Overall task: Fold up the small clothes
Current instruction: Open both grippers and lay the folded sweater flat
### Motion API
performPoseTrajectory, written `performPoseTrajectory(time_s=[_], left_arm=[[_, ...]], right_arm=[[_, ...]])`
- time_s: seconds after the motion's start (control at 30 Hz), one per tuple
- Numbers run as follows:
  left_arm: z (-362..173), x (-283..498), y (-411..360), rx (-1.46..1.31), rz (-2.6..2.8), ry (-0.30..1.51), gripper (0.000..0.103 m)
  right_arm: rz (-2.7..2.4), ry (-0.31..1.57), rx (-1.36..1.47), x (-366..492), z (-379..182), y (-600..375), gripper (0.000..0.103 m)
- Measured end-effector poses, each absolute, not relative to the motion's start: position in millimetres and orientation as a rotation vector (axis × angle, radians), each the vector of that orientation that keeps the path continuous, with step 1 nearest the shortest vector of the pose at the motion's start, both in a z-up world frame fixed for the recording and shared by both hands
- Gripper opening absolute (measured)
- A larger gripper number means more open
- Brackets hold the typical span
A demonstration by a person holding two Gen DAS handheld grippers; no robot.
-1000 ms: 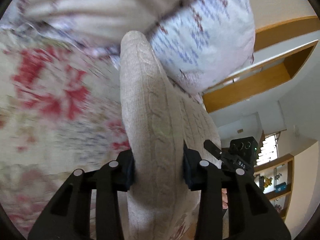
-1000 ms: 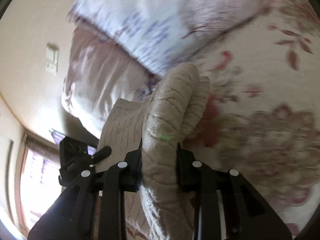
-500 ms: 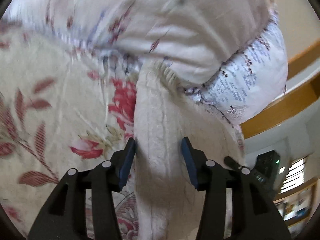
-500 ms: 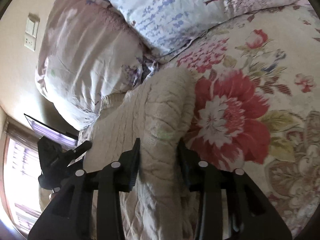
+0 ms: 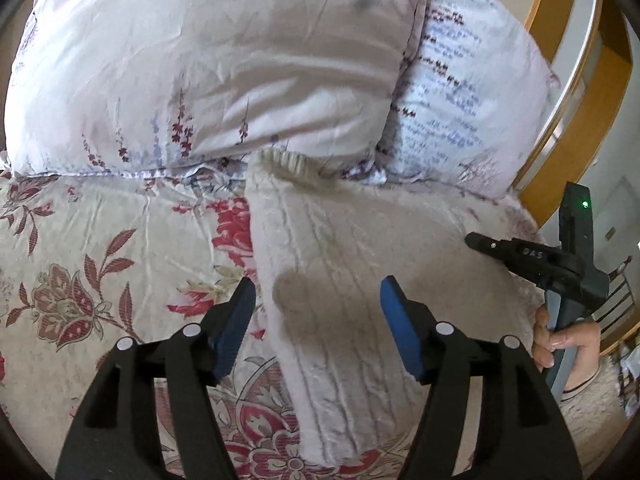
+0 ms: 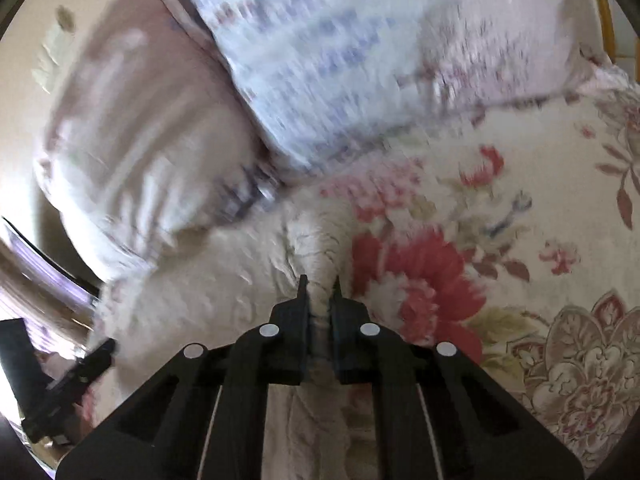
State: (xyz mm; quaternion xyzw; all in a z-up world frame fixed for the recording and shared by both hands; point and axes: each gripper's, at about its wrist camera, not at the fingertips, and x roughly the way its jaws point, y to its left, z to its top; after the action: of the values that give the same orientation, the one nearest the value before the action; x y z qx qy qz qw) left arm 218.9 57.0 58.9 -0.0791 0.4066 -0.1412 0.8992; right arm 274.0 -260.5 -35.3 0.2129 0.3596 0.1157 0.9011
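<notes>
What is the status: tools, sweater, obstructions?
Left tool open, just released. Right tool pinching cream sweater fold. Pillows crowd sweater's far edge.

Soft daylight is entering at 8 o'clock, glaring in the right wrist view, which is smearing throughout. Fisheye is bending edges; left view is staying sharper.

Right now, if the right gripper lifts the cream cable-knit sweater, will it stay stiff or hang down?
Probably it hangs: the cream cable-knit sweater bunches between the right gripper fingers. Its thick knit looks grippy, unlikely to slip.
</notes>
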Motion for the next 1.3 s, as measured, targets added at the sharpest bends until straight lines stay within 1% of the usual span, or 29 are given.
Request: performPoseTrajectory(time_s=[0.07, 0.1, 0.13, 0.17, 0.2, 0.23, 0.27, 0.33, 0.47, 0.63, 0.7, 0.87, 0.9, 0.93, 0.97, 1.0, 1.03, 1.1, 1.2, 1.27, 1.3], left_arm=[[55, 218, 57, -0.159, -0.283, 0.853, 0.065], [53, 218, 57, -0.158, -0.279, 0.858, 0.065], [53, 217, 58, -0.156, -0.275, 0.86, 0.065], [53, 216, 59, -0.153, -0.272, 0.86, 0.065], [53, 215, 59, -0.149, -0.269, 0.858, 0.066], [53, 214, 60, -0.143, -0.264, 0.856, 0.067], [53, 214, 60, -0.138, -0.26, 0.855, 0.068], [53, 213, 60, -0.135, -0.258, 0.858, 0.069], [50, 211, 59, -0.131, -0.26, 0.872, 0.069], [39, 211, 55, -0.097, -0.238, 0.896, 0.073], [32, 212, 53, -0.089, -0.231, 0.91, 0.077], [27, 214, 54, -0.102, -0.221, 0.909, 0.081], [28, 212, 56, -0.112, -0.225, 0.903, 0.08], [30, 210, 57, -0.117, -0.231, 0.894, 0.08], [33, 206, 59, -0.119, -0.235, 0.88, 0.08], [35, 202, 60, -0.119, -0.239, 0.867, 0.081], [37, 199, 61, -0.118, -0.241, 0.857, 0.081], [40, 191, 62, -0.117, -0.245, 0.838, 0.088], [43, 177, 67, -0.115, -0.245, 0.81, 0.095], [44, 166, 72, -0.123, -0.243, 0.793, 0.097], [44, 162, 73, -0.125, -0.241, 0.791, 0.101]], right_arm=[[0.223, 0.749, 0.418, 272, -35, -260, 0.014], [0.211, 0.74, 0.409, 267, -31, -261, 0.018], [0.191, 0.718, 0.399, 260, -25, -263, 0.022], [0.188, 0.697, 0.388, 254, -21, -263, 0.023], [0.204, 0.666, 0.369, 245, -15, -261, 0.029], [0.221, 0.646, 0.355, 239, -11, -258, 0.036], [0.246, 0.622, 0.332, 230, -7, -254, 0.039], [0.283, 0.601, 0.278, 217, -3, -244, 0.04], [0.326, 0.623, 0.212, 208, -7, -228, 0.04], [0.297, 0.664, 0.08, 207, -22, -208, 0.04], [0.244, 0.71, 0.019, 212, -37, -203, 0.041], [0.221, 0.674, 0.01, 205, -37, -201, 0.042], [0.222, 0.67, 0.016, 203, -35, -202, 0.046], [0.229, 0.661, 0.035, 200, -32, -205, 0.055], [0.233, 0.651, 0.048, 196, -30, -207, 0.06], [0.233, 0.635, 0.062, 192, -27, -209, 0.069], [0.216, 0.61, 0.069, 186, -23, -213, 0.076], [0.194, 0.581, 0.072, 177, -20, -218, 0.078], [0.167, 0.545, 0.087, 162, -15, -229, 0.091], [0.133, 0.515, 0.084, 149, -14, -235, 0.097], [0.117, 0.503, 0.078, 146, -13, -236, 0.1]])
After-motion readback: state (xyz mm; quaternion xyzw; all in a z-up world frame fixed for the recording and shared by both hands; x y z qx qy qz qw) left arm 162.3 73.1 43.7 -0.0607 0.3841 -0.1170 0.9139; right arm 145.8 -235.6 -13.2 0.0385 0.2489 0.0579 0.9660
